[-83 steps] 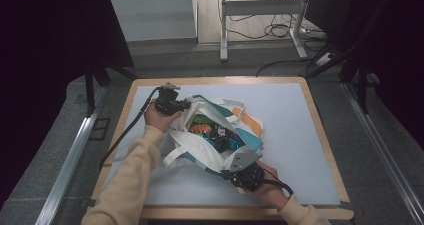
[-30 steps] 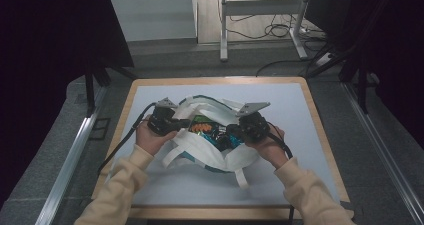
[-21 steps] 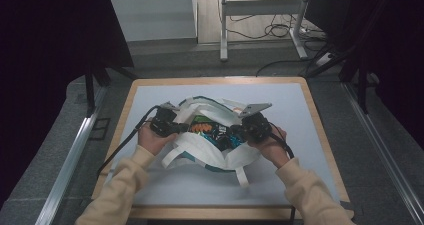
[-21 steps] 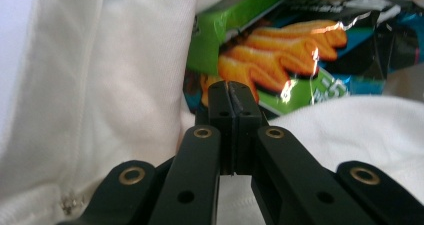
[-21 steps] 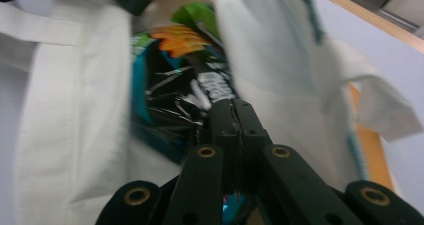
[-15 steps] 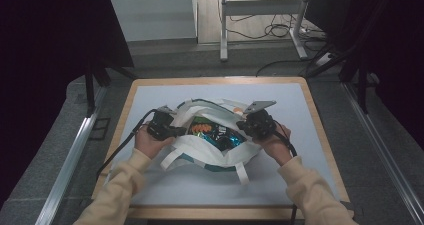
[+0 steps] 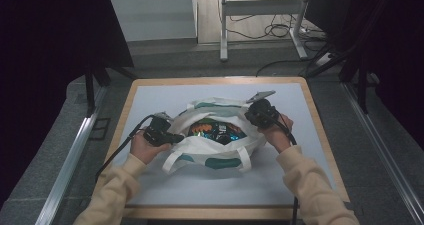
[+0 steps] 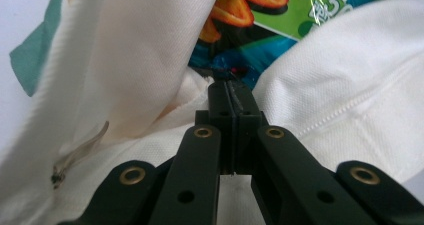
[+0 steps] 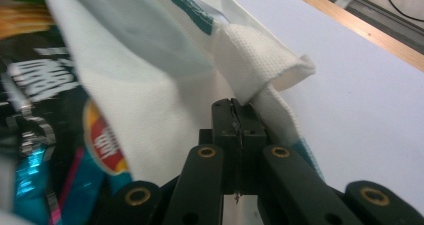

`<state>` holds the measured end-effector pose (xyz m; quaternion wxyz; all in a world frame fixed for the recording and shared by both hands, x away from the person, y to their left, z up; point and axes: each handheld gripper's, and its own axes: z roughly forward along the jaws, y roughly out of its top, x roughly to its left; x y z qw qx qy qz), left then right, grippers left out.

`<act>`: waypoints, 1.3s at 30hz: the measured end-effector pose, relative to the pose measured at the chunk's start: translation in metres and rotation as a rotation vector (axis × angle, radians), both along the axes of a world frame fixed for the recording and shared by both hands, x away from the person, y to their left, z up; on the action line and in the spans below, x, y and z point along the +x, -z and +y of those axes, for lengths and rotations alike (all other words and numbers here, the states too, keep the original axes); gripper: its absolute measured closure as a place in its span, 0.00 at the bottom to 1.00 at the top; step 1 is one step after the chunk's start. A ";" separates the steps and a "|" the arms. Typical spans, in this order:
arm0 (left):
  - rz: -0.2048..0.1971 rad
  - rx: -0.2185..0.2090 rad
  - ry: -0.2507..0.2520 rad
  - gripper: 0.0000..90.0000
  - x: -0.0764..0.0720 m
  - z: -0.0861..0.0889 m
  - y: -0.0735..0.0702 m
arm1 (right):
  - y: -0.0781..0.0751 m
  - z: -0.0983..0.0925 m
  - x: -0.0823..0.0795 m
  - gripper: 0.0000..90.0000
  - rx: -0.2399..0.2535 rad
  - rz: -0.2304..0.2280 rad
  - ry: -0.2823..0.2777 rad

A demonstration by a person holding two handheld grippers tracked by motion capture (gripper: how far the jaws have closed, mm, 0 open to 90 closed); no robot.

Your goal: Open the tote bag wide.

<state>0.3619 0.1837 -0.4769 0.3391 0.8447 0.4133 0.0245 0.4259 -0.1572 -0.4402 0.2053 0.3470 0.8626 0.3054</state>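
Observation:
A white cloth bag (image 7: 218, 153) with teal patches lies in the middle of the table, its mouth pulled wide. Shiny snack packets (image 7: 216, 130) show inside it. My left gripper (image 7: 173, 138) sits at the mouth's left rim, jaws shut with the white cloth (image 8: 150, 60) pinched at their tip. An orange and green packet (image 8: 280, 10) lies just beyond my left gripper (image 8: 231, 85). My right gripper (image 7: 251, 117) is at the right rim, shut on a folded hem (image 9: 270, 65) of the bag. A dark packet (image 9: 45, 105) lies left of my right gripper (image 9: 234, 105).
The bag rests on a pale blue mat (image 7: 165, 97) framed by a wooden table edge (image 7: 320, 135). Two white handle straps (image 7: 243, 157) lie on the mat toward the person. Metal rails (image 7: 70, 150) run along both sides, and cables lie on the floor behind.
The right gripper has moved to the right with the rim, and the left has sunk a little. The bag's mouth is stretched wider and lies flatter.

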 end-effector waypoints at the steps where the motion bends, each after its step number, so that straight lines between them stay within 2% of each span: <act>1: 0.004 -0.006 0.000 1.00 0.000 0.001 0.001 | 0.001 0.000 0.003 0.99 0.001 0.000 0.010; 10: 0.033 -0.012 0.028 1.00 -0.003 0.003 0.005 | 0.004 0.001 0.019 0.99 -0.006 -0.010 0.067; 11: 0.036 -0.010 0.033 1.00 -0.004 0.002 0.005 | 0.005 0.000 0.022 0.99 0.006 -0.006 0.079; 20: 0.021 -0.031 0.020 1.00 -0.001 0.002 0.006 | 0.014 0.002 0.028 0.99 0.001 0.006 0.074; 25: -0.006 -0.047 0.018 1.00 -0.002 0.002 0.004 | 0.013 0.001 0.024 0.99 0.018 0.009 0.058; 28: -0.042 -0.066 0.008 1.00 -0.003 0.000 -0.005 | 0.007 0.001 0.013 0.99 0.043 -0.024 0.040; 29: -0.042 -0.066 0.008 1.00 -0.003 0.000 -0.005 | 0.007 0.001 0.013 0.99 0.043 -0.024 0.040; 30: -0.061 -0.056 0.007 1.00 -0.003 -0.003 -0.008 | 0.005 0.001 0.010 0.99 0.050 -0.028 0.034; 33: -0.071 -0.032 0.004 1.00 -0.002 -0.010 -0.013 | -0.003 0.003 -0.004 0.99 0.071 -0.055 0.012; 35: -0.055 -0.005 -0.004 1.00 -0.001 -0.014 -0.012 | -0.007 0.004 -0.011 0.99 0.072 -0.070 0.005; 39: -0.001 0.006 0.016 1.00 0.000 -0.015 -0.004 | -0.013 0.001 -0.018 0.99 0.073 -0.081 -0.004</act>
